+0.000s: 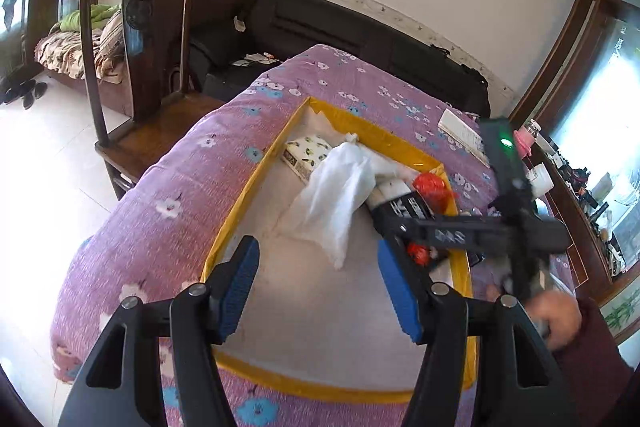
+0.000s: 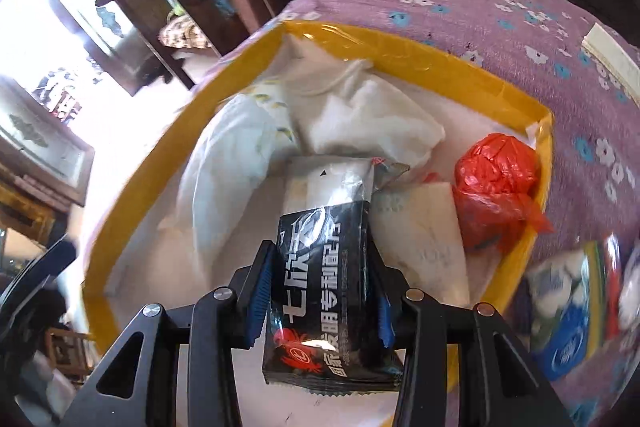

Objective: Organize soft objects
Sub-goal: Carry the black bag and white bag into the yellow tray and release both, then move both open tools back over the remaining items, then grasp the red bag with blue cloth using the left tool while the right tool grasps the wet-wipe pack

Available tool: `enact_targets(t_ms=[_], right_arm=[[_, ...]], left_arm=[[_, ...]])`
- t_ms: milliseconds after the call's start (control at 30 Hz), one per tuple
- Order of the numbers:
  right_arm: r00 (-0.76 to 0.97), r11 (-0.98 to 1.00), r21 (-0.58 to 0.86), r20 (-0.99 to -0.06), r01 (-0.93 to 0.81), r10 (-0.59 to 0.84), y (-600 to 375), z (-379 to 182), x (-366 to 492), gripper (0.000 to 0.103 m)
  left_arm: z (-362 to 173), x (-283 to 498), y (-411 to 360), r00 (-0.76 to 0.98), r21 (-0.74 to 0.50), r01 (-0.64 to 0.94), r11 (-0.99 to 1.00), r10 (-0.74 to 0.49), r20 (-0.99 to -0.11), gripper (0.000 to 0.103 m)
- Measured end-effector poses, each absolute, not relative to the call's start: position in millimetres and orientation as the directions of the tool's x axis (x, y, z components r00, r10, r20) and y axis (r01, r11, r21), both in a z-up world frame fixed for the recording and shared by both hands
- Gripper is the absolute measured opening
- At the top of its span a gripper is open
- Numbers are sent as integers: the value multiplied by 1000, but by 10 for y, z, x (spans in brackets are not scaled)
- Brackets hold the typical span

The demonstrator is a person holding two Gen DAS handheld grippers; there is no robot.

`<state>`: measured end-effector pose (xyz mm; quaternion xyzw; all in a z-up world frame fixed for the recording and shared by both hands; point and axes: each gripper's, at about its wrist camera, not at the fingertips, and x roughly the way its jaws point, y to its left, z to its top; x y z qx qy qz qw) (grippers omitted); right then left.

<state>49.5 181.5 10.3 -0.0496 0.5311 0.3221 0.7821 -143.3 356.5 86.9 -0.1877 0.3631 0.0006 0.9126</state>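
Right gripper (image 2: 320, 291) clamps black packet (image 2: 324, 291) over yellow box (image 2: 400, 45)

A black packet (image 2: 324, 291) with white letters and a red crab hangs over the yellow-edged box (image 2: 400, 47) on the bed. Inside lie a white bag (image 2: 372, 119), a red bag ball (image 2: 496, 183) in the right corner, and a flowery pack (image 1: 308, 153) at the far end.

Right gripper (image 2: 320, 291) clamping black packet (image 2: 326, 291), above yellow-rimmed box (image 2: 400, 45), red bag (image 2: 496, 183) inside

blurred: blue-white pack (image 2: 568, 311) | hidden: black packet (image 1: 404, 211) under right gripper (image 1: 400, 227)
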Motion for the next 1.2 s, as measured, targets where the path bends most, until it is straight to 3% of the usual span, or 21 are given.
enact_targets(t_ms=[100, 167, 233, 300, 600, 833, 1200], right_arm=[[246, 788, 318, -831, -527, 499, 1678, 180, 490, 50], [260, 775, 382, -788, -504, 558, 1491, 324, 450, 60], [329, 785, 386, -750, -485, 573, 1221, 509, 374, 77], [393, 803, 377, -725, -462, 566, 865, 649, 275, 80], [601, 927, 307, -706, -215, 373, -1001, 689, -115, 84], [655, 932, 361, -713, 36, 250, -2388, 505, -504, 84], [655, 931, 365, -701, -8, 281, -2545, 289, -753, 84]], left_arm=[[887, -1474, 3529, 737, -329, -133, 935, -128, -663, 63], [901, -1491, 3507, 740, -315, -130, 940, -119, -662, 67], [912, -1524, 3471, 743, -299, -127, 946, -109, -660, 68], [908, -1532, 3424, 742, -290, -119, 950, -109, -661, 69], [991, -1711, 3035, 751, -244, -63, 968, -115, -650, 77], [1078, -1755, 2482, 751, -228, 25, 973, -169, -638, 81], [854, -1428, 1237, 622, -205, 213, 955, -294, -725, 81]])
